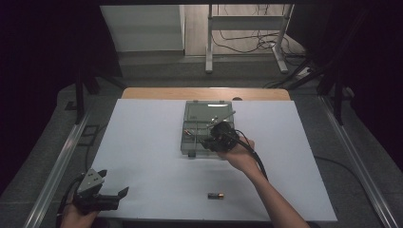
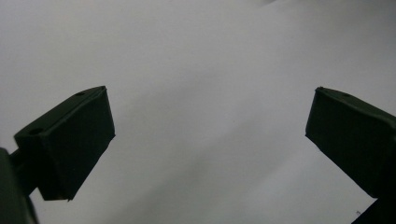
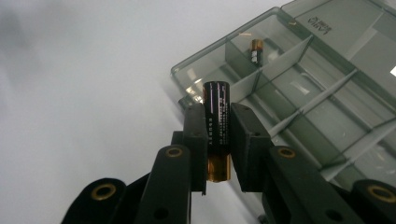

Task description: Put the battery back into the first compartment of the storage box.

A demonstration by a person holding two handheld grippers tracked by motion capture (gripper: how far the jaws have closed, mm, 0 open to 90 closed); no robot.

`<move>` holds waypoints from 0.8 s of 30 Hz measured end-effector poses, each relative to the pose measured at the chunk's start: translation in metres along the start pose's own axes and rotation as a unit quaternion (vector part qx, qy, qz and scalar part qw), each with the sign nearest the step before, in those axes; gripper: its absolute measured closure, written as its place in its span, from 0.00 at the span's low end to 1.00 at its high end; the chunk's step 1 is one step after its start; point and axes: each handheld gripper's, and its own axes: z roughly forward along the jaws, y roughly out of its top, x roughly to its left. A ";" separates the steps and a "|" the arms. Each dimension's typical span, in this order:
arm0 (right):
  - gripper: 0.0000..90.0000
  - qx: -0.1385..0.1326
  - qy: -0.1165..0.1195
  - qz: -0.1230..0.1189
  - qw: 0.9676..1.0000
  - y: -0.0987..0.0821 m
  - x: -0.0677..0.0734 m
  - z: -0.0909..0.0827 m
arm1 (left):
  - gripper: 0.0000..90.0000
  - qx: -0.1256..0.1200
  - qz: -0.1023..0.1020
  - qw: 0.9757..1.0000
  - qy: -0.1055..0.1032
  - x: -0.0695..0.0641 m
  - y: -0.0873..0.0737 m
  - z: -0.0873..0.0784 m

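Observation:
My right gripper (image 1: 209,141) hovers over the near part of a clear compartment box (image 1: 197,113) at the middle of the white table. In the right gripper view my right gripper (image 3: 217,112) is shut on a black battery with a copper end (image 3: 216,100), held upright between the pads just outside the corner of the box (image 3: 327,79). Another small battery (image 3: 255,50) lies in a far compartment. A third battery (image 1: 215,195) lies loose on the table near the front edge. My left gripper (image 1: 116,192) rests at the front left corner, open, its jaws (image 2: 211,91) wide apart over bare table.
The white sheet (image 1: 142,142) covers the table, with a wooden strip (image 1: 157,93) along its far edge. Metal rails (image 1: 57,166) run along both sides. A stand with cables (image 1: 247,42) is on the floor behind the table.

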 end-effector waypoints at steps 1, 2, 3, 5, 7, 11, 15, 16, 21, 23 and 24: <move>0.85 0.000 -0.001 -0.001 1.000 0.001 -0.001 0.001 | 0.02 -0.001 -0.001 1.000 0.000 0.000 0.000 0.000; 0.85 0.001 -0.002 0.000 1.000 0.003 -0.002 0.003 | 0.02 -0.001 -0.001 1.000 0.000 0.000 0.000 0.000; 0.85 0.001 -0.003 0.000 1.000 0.006 -0.003 0.006 | 0.02 -0.001 -0.001 1.000 -0.001 0.000 0.000 0.000; 0.85 0.003 -0.005 -0.002 1.000 0.009 -0.005 0.009 | 0.02 -0.001 -0.001 1.000 -0.001 0.000 0.000 0.000; 0.85 0.004 -0.008 -0.001 1.000 0.014 -0.008 0.013 | 0.02 -0.001 -0.002 1.000 -0.001 0.000 0.000 0.000; 0.85 0.006 -0.015 0.001 1.000 0.023 -0.013 0.019 | 0.02 -0.001 -0.002 1.000 -0.002 0.001 0.000 0.000; 0.85 0.001 -0.020 0.010 1.000 0.033 -0.018 0.024 | 0.02 -0.001 -0.002 1.000 -0.002 0.001 0.000 0.000; 0.85 0.003 -0.022 0.012 1.000 0.035 -0.019 0.025 | 0.02 -0.002 -0.002 1.000 -0.002 0.001 0.000 0.000; 0.85 0.010 -0.031 0.012 0.999 0.047 -0.023 0.034 | 0.02 -0.002 -0.002 1.000 -0.003 0.001 0.000 0.000; 0.85 0.012 -0.034 0.013 0.999 0.050 -0.026 0.038 | 0.02 -0.002 -0.002 1.000 -0.003 0.001 0.000 0.000; 0.85 0.015 -0.036 0.015 0.999 0.052 -0.028 0.041 | 0.02 -0.002 -0.002 1.000 -0.004 0.001 0.000 0.000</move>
